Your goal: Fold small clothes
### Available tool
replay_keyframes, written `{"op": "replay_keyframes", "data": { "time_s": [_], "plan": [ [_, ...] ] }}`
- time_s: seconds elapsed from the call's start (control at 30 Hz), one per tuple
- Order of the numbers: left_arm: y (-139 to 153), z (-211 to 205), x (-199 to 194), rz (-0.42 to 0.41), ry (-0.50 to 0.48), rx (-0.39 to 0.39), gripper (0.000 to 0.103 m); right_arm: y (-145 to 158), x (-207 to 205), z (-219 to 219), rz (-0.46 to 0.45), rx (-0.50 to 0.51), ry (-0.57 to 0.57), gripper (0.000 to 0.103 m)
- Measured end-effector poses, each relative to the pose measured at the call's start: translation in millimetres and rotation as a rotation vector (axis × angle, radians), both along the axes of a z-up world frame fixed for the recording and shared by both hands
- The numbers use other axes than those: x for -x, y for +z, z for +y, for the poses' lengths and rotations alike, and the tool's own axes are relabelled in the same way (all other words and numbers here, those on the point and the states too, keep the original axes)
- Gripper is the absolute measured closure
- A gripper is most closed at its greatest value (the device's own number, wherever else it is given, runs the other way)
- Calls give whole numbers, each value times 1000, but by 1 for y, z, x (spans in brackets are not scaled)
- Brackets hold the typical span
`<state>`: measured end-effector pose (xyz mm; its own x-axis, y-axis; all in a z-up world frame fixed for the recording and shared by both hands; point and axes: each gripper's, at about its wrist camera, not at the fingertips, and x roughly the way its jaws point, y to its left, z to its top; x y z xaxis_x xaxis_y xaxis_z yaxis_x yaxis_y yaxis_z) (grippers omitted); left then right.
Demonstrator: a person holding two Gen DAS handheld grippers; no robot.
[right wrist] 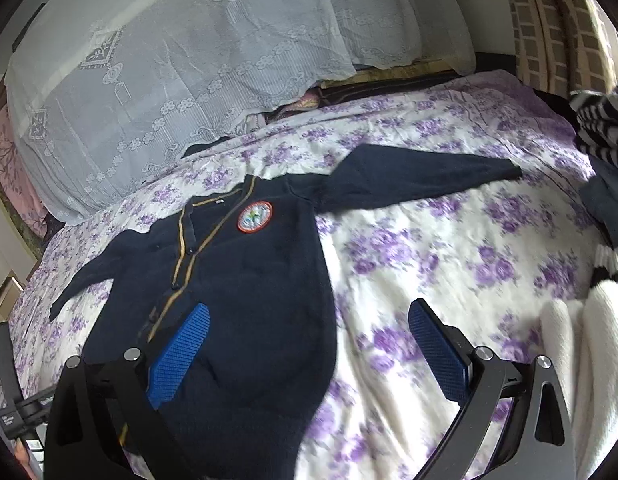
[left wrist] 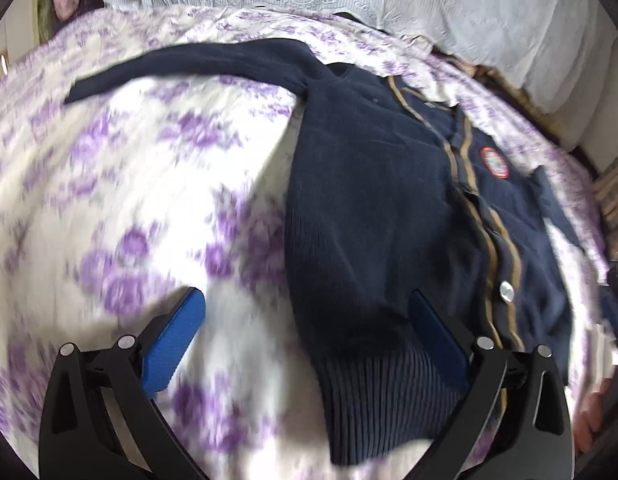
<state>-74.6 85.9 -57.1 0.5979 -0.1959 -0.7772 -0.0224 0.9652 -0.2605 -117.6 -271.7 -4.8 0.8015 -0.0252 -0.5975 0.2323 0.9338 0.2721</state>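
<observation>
Lying flat on the sheet (right wrist: 449, 272), the cardigan (right wrist: 249, 300) has both sleeves spread, left gripper (left wrist: 309, 336) and right gripper (right wrist: 309, 344) both wide apart, holding nothing.

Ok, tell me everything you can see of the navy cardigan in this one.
The navy cardigan is a dark knit with tan stripes along its buttoned front, a round red-rimmed badge on the chest, a silver button and a ribbed hem. It lies face up, unfolded, on the purple floral sheet, both sleeves spread outward. Both open grippers hover over its lower edge; contact is unclear.
</observation>
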Motion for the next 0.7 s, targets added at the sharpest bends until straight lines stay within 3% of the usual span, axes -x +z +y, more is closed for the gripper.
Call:
{"op": "replay_keyframes", "data": {
  "time_s": [0.1, 0.23, 0.33, 0.43, 0.57, 0.6, 0.63, 0.7],
  "plan": [
    [4, -4, 20, -20, -58, 36, 4, -19, 13, -10, 53, -62, 47, 3],
    [0, -27, 20, 36, -168, 122, 4, -34, 19, -14, 74, -188, 123, 3],
    [-6, -32, 8, 67, -139, 121, 5, -43, 14, -11, 119, -242, 173, 5],
    [-2, -26, 3, 64, -124, 182, 7, -46, 14, -2, 128, -268, 206, 11],
    [0, -27, -5, 66, -119, 176, 36, -51, 5, 14, 166, -263, 273, 32],
    [0, -28, -6, 65, -121, 172, 39, -50, 3, 17, 169, -235, 268, 42],
    [0, -28, -7, 63, -127, 173, 51, -48, 1, 21, 166, -200, 265, 47],
    [-2, -28, -10, 80, -151, 205, 71, -47, -1, 27, 156, -172, 285, 70]
  ]
}}
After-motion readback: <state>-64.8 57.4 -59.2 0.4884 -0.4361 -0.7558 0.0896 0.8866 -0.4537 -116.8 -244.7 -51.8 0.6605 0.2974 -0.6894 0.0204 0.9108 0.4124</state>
